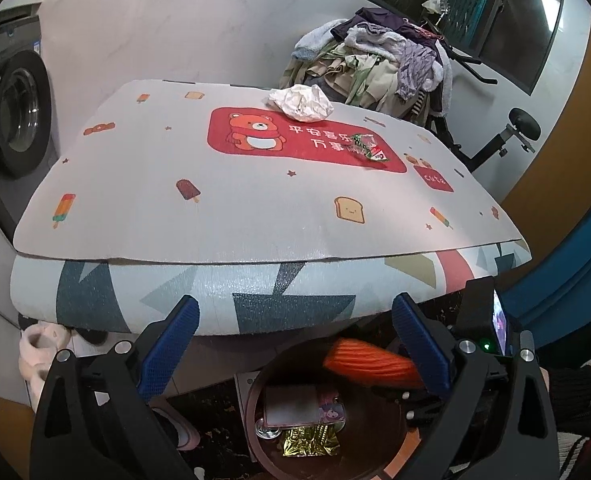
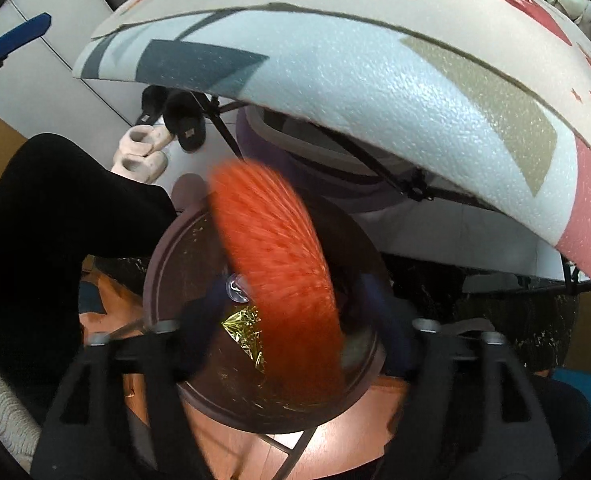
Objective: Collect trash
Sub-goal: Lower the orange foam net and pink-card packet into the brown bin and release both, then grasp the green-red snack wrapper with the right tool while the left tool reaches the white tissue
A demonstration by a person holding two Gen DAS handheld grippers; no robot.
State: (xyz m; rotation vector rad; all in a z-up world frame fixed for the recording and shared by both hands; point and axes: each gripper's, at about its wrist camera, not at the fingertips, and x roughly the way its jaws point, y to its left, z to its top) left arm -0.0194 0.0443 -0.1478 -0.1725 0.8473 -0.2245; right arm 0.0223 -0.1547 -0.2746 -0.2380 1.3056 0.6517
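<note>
Hovering agape, both hand-held grippers point(image 1: 291, 344) point(image 2: 291, 320) flank a blurred ribbed orange wrapper point(image 2: 275, 256) over the round brown bin point(image 2: 183, 256).

white wall point(image 1: 167, 28) behind, plain and evenly lit. front-load washing machine point(image 1: 13, 112) at left against it, round dark door. dark windows point(image 1: 507, 12) upper right, a bright lamp reflection in the glass. folding table point(image 1: 223, 292) in the middle, covered by a geometric foam mat with a cartoon bear mat point(image 1: 231, 184) laid on top. black cross legs point(image 2: 383, 168) show under the table in the right wrist view. clothes pile point(image 1: 379, 64) heaped behind the far edge, beside an exercise bike point(image 1: 511, 132). slippers point(image 2: 143, 152) on the pale floor, dark pair just beside a cream pair. orange-brown panel point(image 1: 563, 140) at right.
</note>
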